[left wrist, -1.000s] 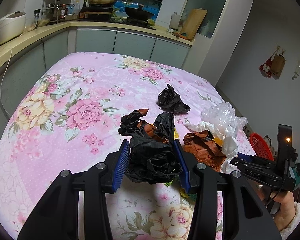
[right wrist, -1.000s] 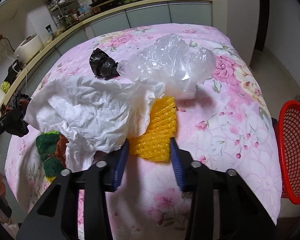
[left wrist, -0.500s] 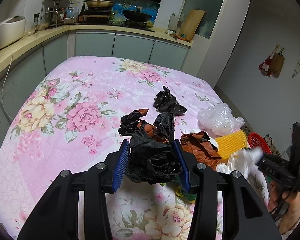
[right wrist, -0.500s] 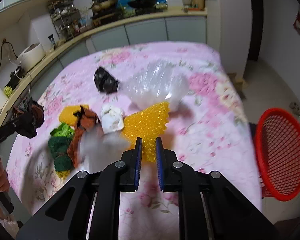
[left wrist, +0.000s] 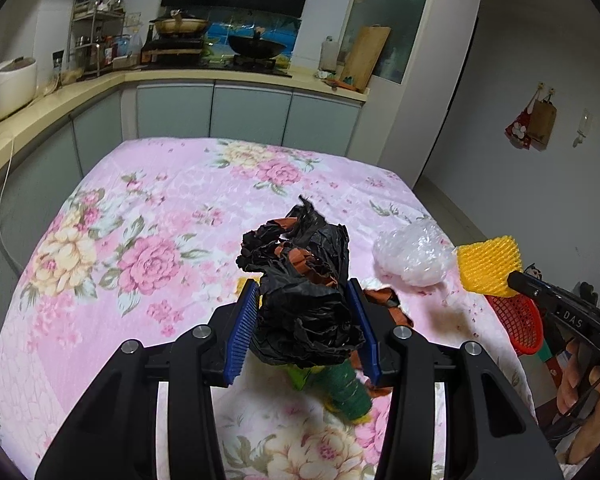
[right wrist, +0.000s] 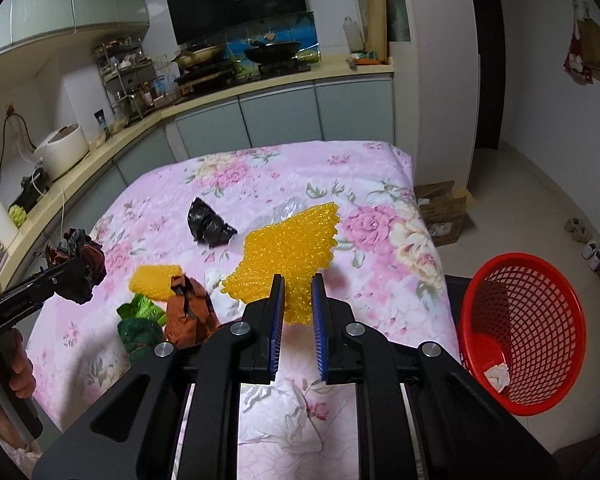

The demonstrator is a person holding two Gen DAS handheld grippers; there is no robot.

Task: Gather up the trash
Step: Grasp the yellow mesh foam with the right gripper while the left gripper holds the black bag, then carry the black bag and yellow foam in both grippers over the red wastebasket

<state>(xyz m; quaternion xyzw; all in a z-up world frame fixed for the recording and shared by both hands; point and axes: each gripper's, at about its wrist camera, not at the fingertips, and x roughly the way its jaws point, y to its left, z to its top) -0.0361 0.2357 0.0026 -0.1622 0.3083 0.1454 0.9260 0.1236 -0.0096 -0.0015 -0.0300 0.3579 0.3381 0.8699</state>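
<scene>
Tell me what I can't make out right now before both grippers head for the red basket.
- Red mesh basket: left wrist view, mostly hidden behind the right gripper.
- Basket floor: right wrist view, white scrap too small to identify.
- Green netted wad: left wrist view, top hidden under the crumpled black plastic bag.

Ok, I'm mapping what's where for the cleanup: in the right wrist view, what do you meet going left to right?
Left gripper holding the black wad → green mesh → brown bag → yellow foam net in the right gripper → red basket.
</scene>
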